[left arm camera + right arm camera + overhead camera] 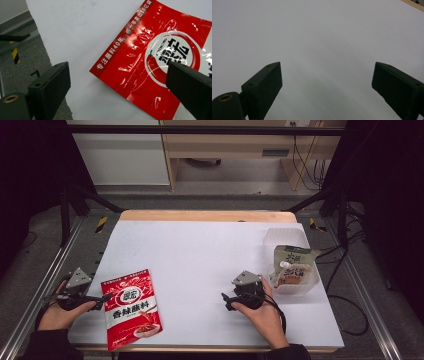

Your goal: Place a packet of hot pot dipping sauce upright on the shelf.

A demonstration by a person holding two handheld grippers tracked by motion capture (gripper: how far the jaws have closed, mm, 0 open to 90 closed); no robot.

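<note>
The left gripper [102,297] is spread wide, empty, just beside the red packet [132,308] lying flat at the table's [200,250] near left. The right gripper [226,301], also spread, hovers over bare table; a clear tub [287,237] holding a pouch [292,265] sits behind it.

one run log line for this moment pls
left tongs: open, by red packet | right tongs: open, over bare white sheet | pouch: in clear tub
</note>
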